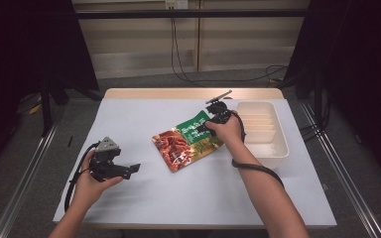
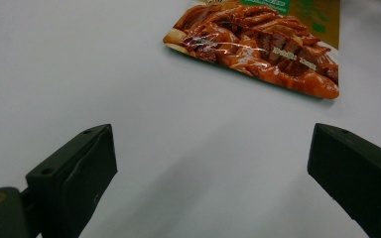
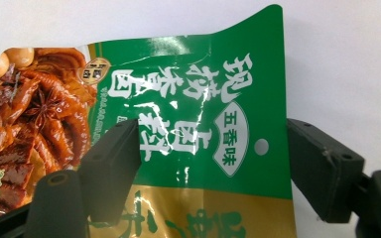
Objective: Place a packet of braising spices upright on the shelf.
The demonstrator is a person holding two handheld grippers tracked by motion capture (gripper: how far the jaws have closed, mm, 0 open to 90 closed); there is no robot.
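- White sheeting covers the worktop (image 1: 144,198), with dark drapes at both sides and a pale wall behind.
- On it, right of the middle, lies a flat food pouch (image 1: 188,140), green at its far end and printed with braised meat at its near end; it rests just left of a white tray (image 1: 278,153).
- At the pouch's green end the right hand-held gripper (image 1: 202,130) is set over it, jaws spread to either side of the top edge and not yet pressing on it.
- Out on the left of the worktop, well apart from the pouch, the left hand-held gripper (image 1: 131,169) sits with its jaws spread wide and nothing between them.
- My reading: the pick-up is only beginning. The pouch is straddled but not lifted, and the tray holds nothing, so grasping and moving remain.
- From the right gripper view come the pouch's lettering, its hang hole and the gap beside each jaw, which the high view is too small to give.
- Bare sheet ahead of the jaws and the pouch's meat-printed end farther off are what the left gripper view adds.
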